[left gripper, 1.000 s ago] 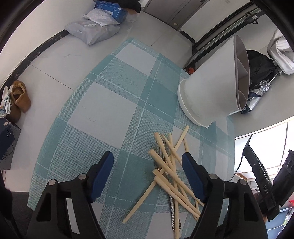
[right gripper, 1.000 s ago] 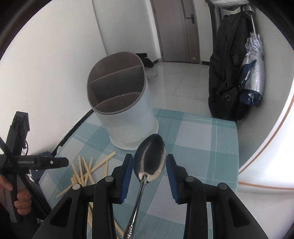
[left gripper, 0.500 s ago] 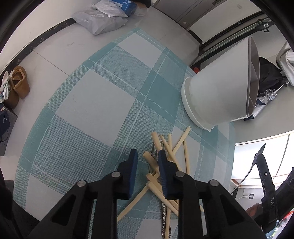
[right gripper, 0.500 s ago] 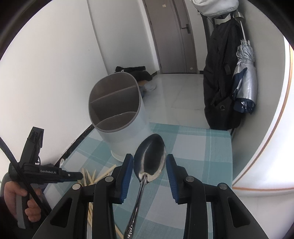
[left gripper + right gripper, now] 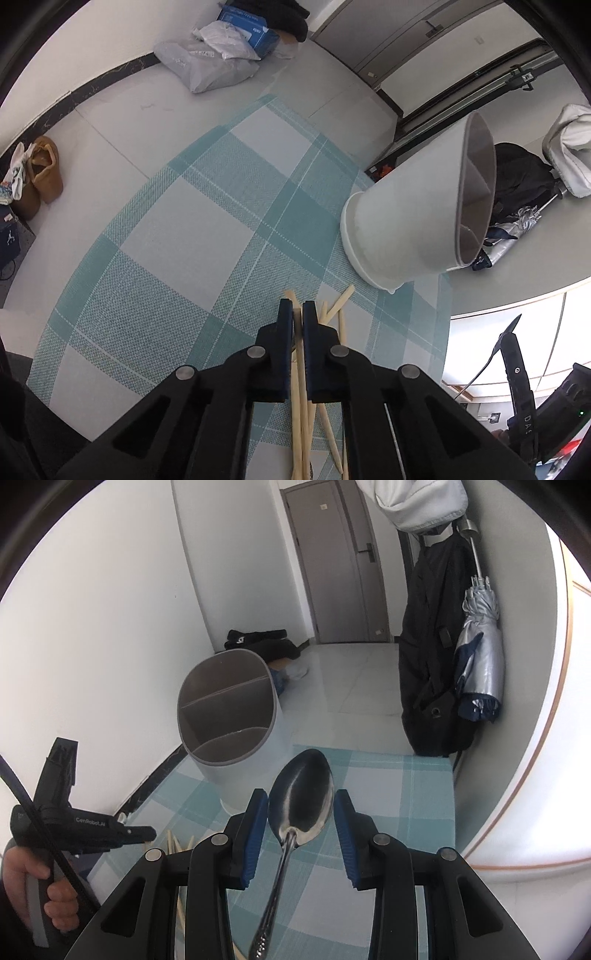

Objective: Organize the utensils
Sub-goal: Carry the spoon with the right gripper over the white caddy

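Closest to the left wrist camera, the left gripper [image 5: 297,314] has its blue-padded jaws pressed together on one pale wooden chopstick [image 5: 300,369], picked from a loose pile of chopsticks [image 5: 334,317] lying on a teal and white checked tablecloth [image 5: 184,229]. In the right wrist view, the right gripper [image 5: 301,812] carries a metal spoon [image 5: 301,801], bowl forward and handle trailing back towards the camera; the bowl sits between the blue pads, though whether the pads actually pinch it cannot be told. Just beyond the pile stands a white utensil holder [image 5: 236,734] with a grey rim, divided into compartments that look empty. Further off are a tiled floor, a closed door and a hanging dark coat. The step in hand appears to be picking utensils for sorting. Next, each would need lifting over the holder's rim and lowering upright into its own compartment.
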